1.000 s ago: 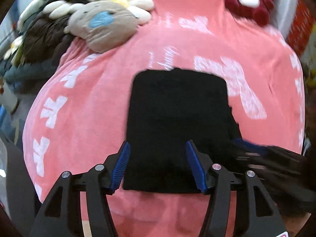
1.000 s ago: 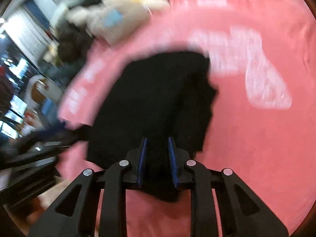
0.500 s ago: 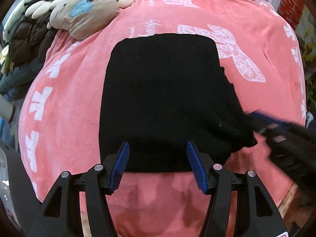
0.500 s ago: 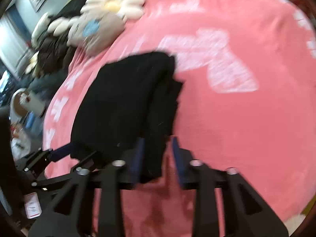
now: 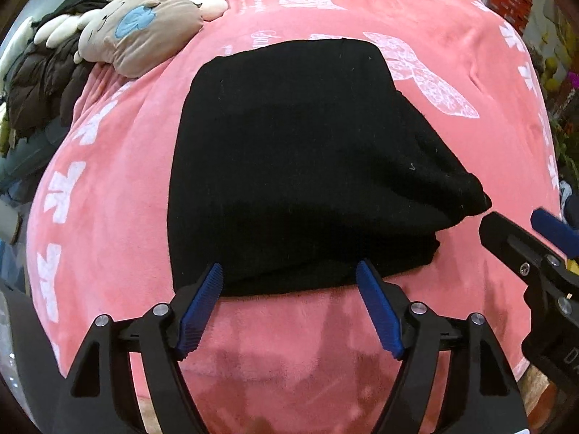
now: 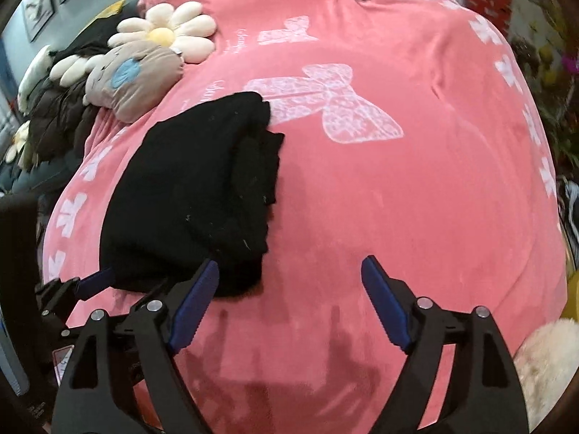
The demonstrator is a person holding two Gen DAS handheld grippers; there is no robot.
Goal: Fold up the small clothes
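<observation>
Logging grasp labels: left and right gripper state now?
Left gripper: open, holding nothing, at the near edge of the folded black knit garment.
Right gripper: open, holding nothing.

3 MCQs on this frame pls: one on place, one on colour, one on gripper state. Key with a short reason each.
1. Where does the folded garment lie?
A. on the pink blanket
B. on the plush toy
C. held in the air between both grippers

2. What colour is the garment?
A. white
B. black
C. blue

3. How does the right gripper stand?
A. shut on the garment
B. shut on nothing
C. open, holding nothing

Key:
1 A: the garment lies flat on the pink blanket, apart from the plush toy.
2 B: it shows black in both wrist views.
3 C: the right gripper has its blue pads spread wide over bare blanket, beside the garment; the left gripper is open too, at the garment's near edge.
</observation>
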